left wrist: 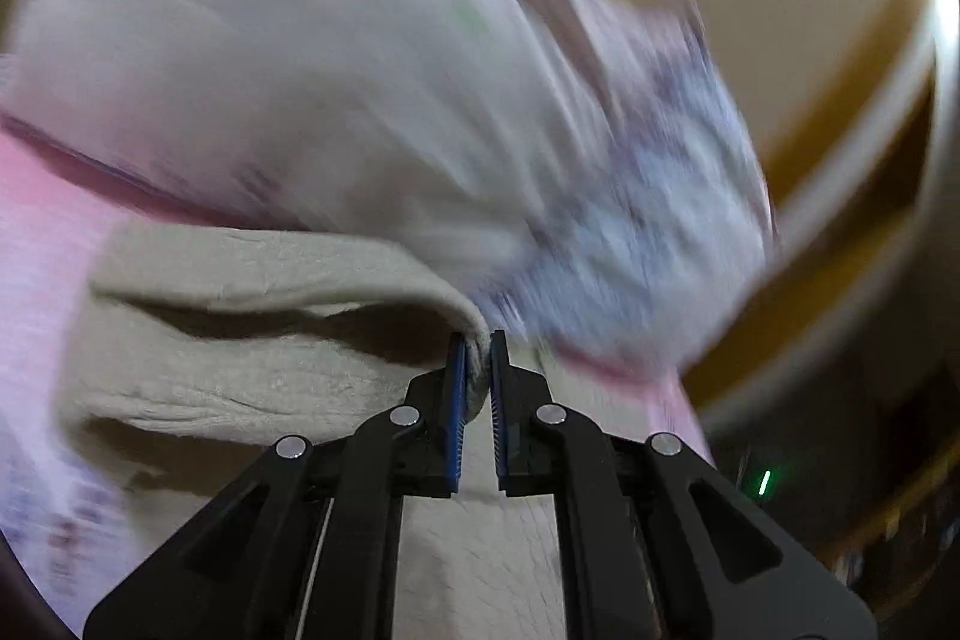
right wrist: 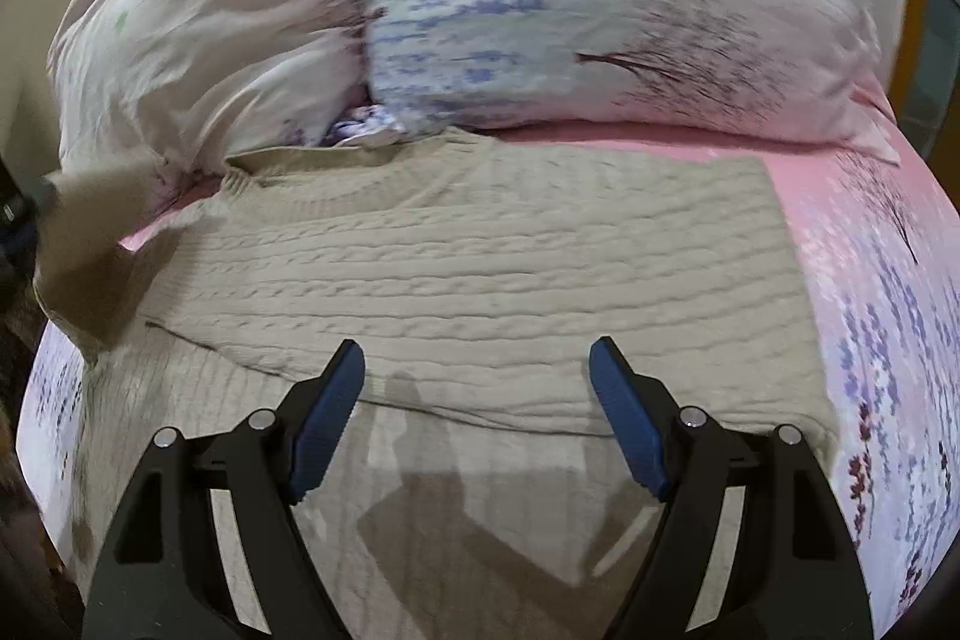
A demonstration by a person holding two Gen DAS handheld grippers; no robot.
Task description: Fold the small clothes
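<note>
L gripper nipped tight on sweater edge, frame center; R gripper wide open, empty—carry fold across w/ even tension, avoid bunching.

Left gripper: black linkage arms, blue pads; jaws nearly closed, pinching a fold of sweater between the tips. Right gripper: same build, blue pads spread wide apart, holding nothing, angled downward.
</note>
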